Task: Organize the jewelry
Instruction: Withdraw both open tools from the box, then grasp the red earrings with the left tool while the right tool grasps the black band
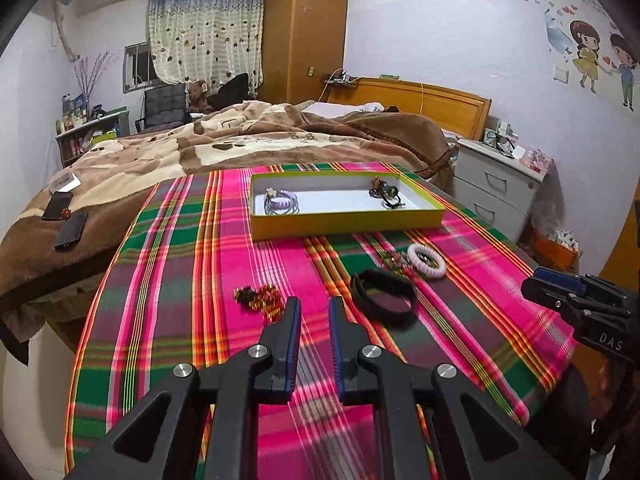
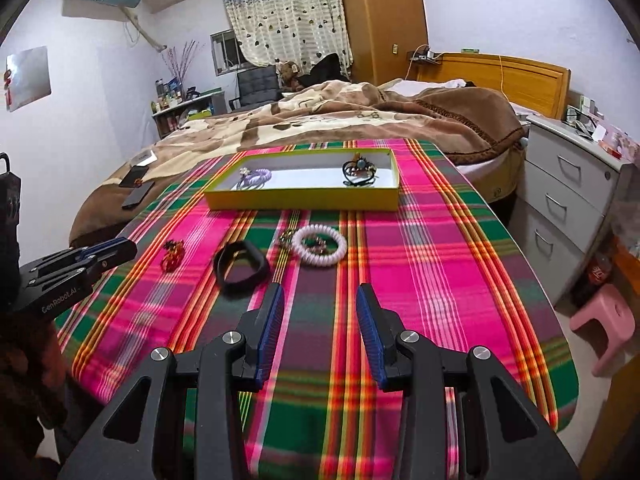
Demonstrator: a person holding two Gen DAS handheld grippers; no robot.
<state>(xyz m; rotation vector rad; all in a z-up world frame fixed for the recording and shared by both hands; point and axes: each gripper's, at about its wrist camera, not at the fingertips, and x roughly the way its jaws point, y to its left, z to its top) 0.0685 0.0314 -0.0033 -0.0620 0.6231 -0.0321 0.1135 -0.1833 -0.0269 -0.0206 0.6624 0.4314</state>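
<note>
Fingers spread and empty on both grippers, left (image 1: 315,312) narrower than right (image 2: 320,300). Black band (image 1: 384,296) lies just ahead; scoop low, then carry to tray (image 1: 348,224).

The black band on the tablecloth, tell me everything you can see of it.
The black band is a wide closed loop, matte and soft-looking, perhaps fabric or elastic. It lies flat on the plaid tablecloth, squashed into a rounded triangle, between the red-gold beaded piece and the white spiral hair tie, touching neither. No fingers touch it.
</note>
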